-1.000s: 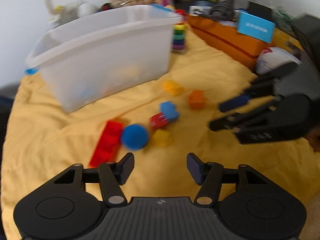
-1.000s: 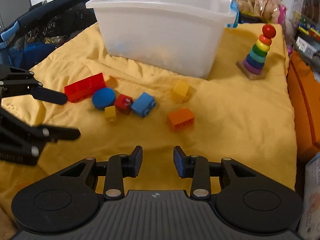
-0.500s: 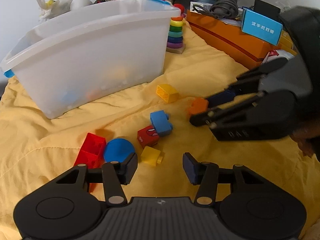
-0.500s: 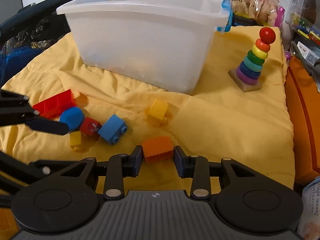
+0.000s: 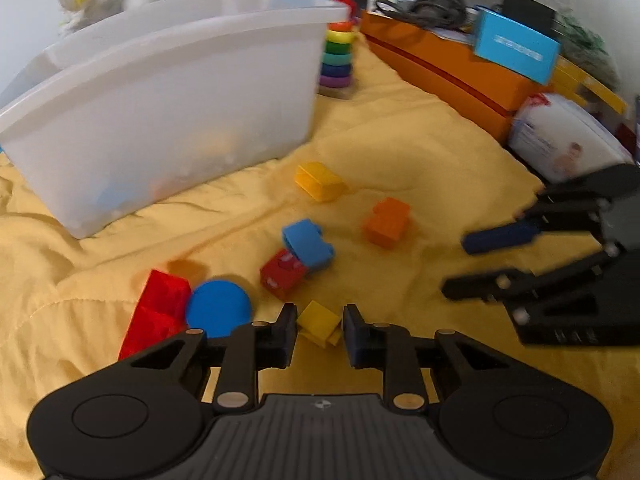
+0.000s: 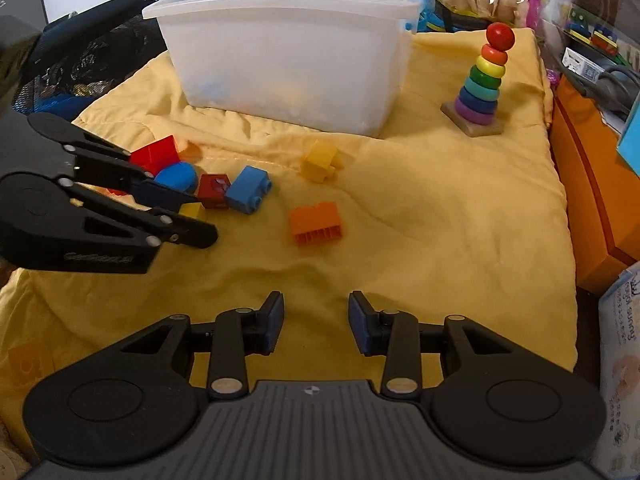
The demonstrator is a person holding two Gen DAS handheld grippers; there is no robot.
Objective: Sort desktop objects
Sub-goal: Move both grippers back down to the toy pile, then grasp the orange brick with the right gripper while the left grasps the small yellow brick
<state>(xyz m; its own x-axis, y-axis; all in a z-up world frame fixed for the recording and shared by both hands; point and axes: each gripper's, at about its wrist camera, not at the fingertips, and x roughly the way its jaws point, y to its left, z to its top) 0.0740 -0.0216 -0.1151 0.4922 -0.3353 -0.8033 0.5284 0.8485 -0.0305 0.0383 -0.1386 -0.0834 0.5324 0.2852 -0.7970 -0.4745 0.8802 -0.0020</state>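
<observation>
My left gripper (image 5: 320, 320) is down on the yellow cloth, jaws closing, and its pads touch both sides of a small yellow brick (image 5: 318, 322). Just past it lie a blue disc (image 5: 218, 308), a long red brick (image 5: 160, 312), a small red brick (image 5: 282, 274) and a blue brick (image 5: 308, 242). An orange brick (image 6: 316, 224) and a larger yellow brick (image 6: 320, 160) lie further right. My right gripper (image 6: 316, 312) hovers short of the orange brick, jaws easing open a little with nothing between them. In the right wrist view my left gripper (image 6: 200, 218) reaches in from the left.
A translucent white bin (image 6: 288, 60) with a few toys inside stands at the back of the cloth. A rainbow ring stacker (image 6: 480, 84) stands to its right. An orange box (image 6: 592, 184) and a white packet (image 6: 620, 360) border the right edge. A dark bag (image 6: 80, 40) sits at the left.
My left gripper came forward and down over the small yellow brick and its jaws narrowed onto it. My right gripper, which straddled the orange brick half a second ago, drew back without it.
</observation>
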